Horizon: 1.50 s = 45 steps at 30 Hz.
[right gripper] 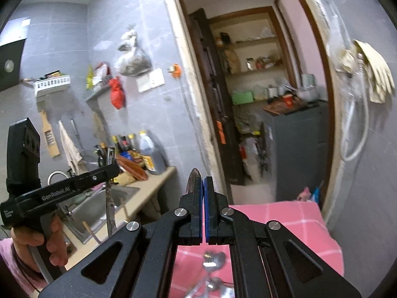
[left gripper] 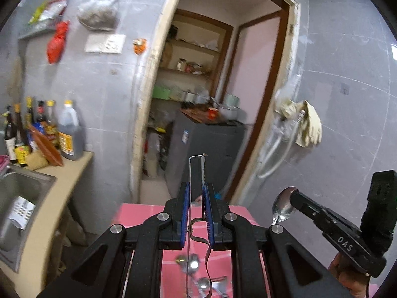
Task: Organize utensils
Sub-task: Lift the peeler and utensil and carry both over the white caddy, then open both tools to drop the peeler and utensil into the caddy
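Note:
My left gripper (left gripper: pixel 197 193) is shut on a metal peeler (left gripper: pixel 197 171) whose frame and serrated blade stick up past the blue pads; its wavy handle hangs down below. My right gripper (right gripper: pixel 202 186) is shut on a metal spoon (right gripper: pixel 194 177), seen edge-on between the pads. In the left wrist view the right gripper (left gripper: pixel 292 196) holds the spoon's bowl (left gripper: pixel 282 204) upright at the right. In the right wrist view the left gripper (right gripper: pixel 109 171) shows at the left with the peeler (right gripper: pixel 110 206) hanging from it. Both are held high above a pink table (left gripper: pixel 139 214) with several blurred spoons (left gripper: pixel 196 273).
A steel sink (left gripper: pixel 22 191) and a beige counter (left gripper: pixel 74 168) with several sauce bottles (left gripper: pixel 70 134) stand at the left. An open doorway (left gripper: pixel 198 99) leads to shelves and a grey cabinet (left gripper: pixel 206 149). Gloves (left gripper: pixel 307 124) hang on the right wall.

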Each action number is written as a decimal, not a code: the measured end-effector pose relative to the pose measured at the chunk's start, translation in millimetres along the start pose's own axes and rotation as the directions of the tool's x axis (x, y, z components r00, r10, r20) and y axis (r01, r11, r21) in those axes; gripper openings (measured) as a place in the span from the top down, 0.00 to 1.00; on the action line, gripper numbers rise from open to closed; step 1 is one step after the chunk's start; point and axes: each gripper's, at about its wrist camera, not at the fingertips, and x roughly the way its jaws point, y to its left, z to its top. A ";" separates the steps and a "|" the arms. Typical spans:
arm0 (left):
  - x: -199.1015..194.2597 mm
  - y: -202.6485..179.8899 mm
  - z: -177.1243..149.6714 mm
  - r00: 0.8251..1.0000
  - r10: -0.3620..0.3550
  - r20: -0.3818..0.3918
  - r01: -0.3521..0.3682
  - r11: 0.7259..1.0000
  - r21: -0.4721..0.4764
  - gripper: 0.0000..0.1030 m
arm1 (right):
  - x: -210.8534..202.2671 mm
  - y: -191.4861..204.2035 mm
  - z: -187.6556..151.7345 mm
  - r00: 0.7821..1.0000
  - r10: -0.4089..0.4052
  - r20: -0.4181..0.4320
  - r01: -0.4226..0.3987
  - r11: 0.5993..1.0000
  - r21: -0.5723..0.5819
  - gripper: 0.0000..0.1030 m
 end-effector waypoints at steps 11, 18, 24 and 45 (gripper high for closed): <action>-10.8 65.3 -11.7 0.996 0.064 0.060 -0.057 0.992 -0.114 0.89 | 29.6 57.6 -20.7 0.999 0.033 -0.010 -0.034 0.992 -0.123 0.98; -4.4 84.6 -31.9 0.994 0.082 0.075 -0.071 0.987 -0.141 0.89 | 49.8 78.4 -45.5 0.998 0.010 -0.065 -0.024 0.977 -0.210 0.98; 9.7 89.7 -43.4 0.993 0.096 0.071 -0.086 0.988 -0.125 0.89 | 60.7 90.9 -61.1 0.995 0.002 -0.098 -0.027 0.968 -0.251 0.98; 23.3 89.4 -70.1 0.993 0.115 0.011 -0.114 0.991 -0.074 0.88 | 82.5 97.8 -91.8 0.979 0.029 -0.203 -0.086 0.957 -0.278 0.98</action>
